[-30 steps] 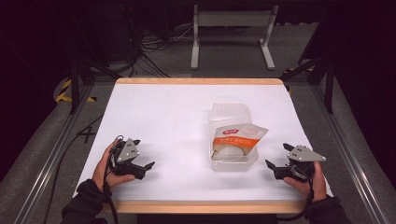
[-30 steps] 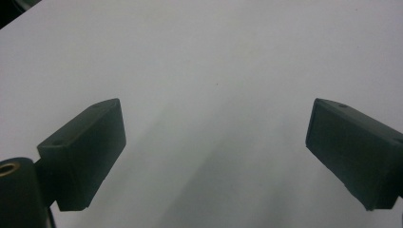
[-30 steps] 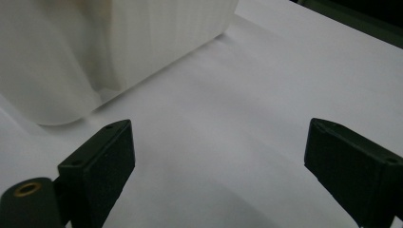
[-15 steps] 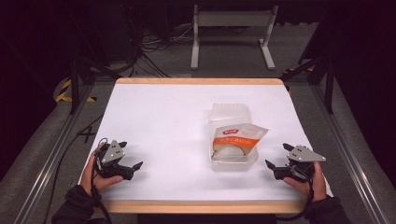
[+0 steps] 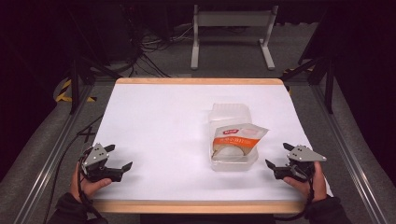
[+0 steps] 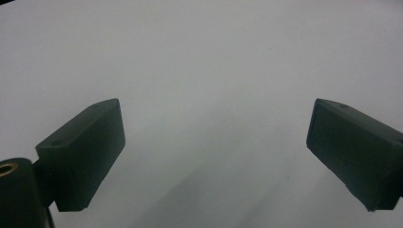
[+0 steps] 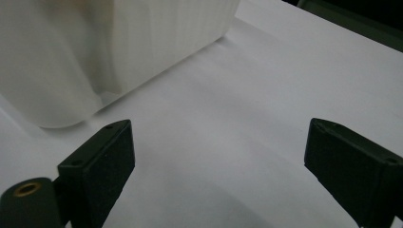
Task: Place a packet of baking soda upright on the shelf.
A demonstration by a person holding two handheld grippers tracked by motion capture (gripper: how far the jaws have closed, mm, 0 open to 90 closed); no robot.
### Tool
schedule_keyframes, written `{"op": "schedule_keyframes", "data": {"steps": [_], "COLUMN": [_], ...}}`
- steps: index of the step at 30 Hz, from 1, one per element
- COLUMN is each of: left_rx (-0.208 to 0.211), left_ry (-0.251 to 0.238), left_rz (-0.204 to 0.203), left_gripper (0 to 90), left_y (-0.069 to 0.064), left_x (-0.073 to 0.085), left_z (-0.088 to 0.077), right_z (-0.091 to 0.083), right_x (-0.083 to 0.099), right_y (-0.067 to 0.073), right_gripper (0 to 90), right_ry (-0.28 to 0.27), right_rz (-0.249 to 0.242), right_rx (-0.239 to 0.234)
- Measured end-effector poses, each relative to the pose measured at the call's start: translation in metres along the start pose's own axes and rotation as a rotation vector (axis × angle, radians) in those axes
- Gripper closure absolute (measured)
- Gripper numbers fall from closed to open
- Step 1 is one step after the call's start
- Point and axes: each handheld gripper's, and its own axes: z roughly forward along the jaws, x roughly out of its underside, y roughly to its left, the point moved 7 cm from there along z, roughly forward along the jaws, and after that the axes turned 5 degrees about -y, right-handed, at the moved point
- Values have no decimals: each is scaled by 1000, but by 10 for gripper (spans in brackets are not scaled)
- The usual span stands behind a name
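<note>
Table (image 5: pixel 159 126) with a white top fills the middle of the high view, wooden edges at its near and far sides. The left gripper (image 5: pixel 119 157) sits at the near left corner in the person's left hand (image 5: pixel 84 185), jaws spread wide with nothing between them, tips pointing toward the table's middle. The right gripper (image 5: pixel 278 156) sits at the near right corner in the right hand (image 5: pixel 312 181), jaws likewise wide apart and empty. Just beyond the right gripper's tips, close but not touching, stands a clear plastic container (image 5: pixel 232 140) with its lid folded back behind it. A pale packet with an orange label (image 5: pixel 237 138) lies across its top, and something round and white shows inside. The container is well apart from the left gripper's jaws.

In the left gripper view, the left gripper (image 6: pixel 216 142) shows its two black jaws far apart, holding nothing, with bare white table (image 6: pixel 204 61) between and ahead of them.

In the right gripper view, the right gripper (image 7: pixel 218 161) also has both jaws wide open and empty. The container (image 7: pixel 119 47) rises ahead of the left-hand jaw as a ribbed, translucent white wall, near it but not between the jaws. White table (image 7: pixel 266 85) lies in the gap.
</note>
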Motion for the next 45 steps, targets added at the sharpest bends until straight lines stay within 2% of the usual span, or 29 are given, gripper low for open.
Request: {"op": "schedule_keyframes", "data": {"steps": [2, 4, 25, 31, 45], "left_rx": [-6, -12, 3, 8, 13], "left_ry": [2, -13, -2, 10, 11], "left_rz": [2, -17, 8, 18, 20], "left_gripper": [62, 63, 62, 62, 62], "left_y": [2, 4, -2, -4, -6], "left_x": [0, 0, -1, -1, -1], "left_z": [-1, -2, 0, 3, 4], "right_z": [0, 0, 0, -1, 0], "right_x": [0, 0, -2, -1, 0], "right_y": [0, -1, 3, 2, 3], "right_gripper": [104, 104, 104, 104, 104], "right_ry": [0, -1, 2, 0, 3], "right_rz": [2, 4, -13, -4, -5], "right_rx": [0, 0, 2, 5, 0]}}
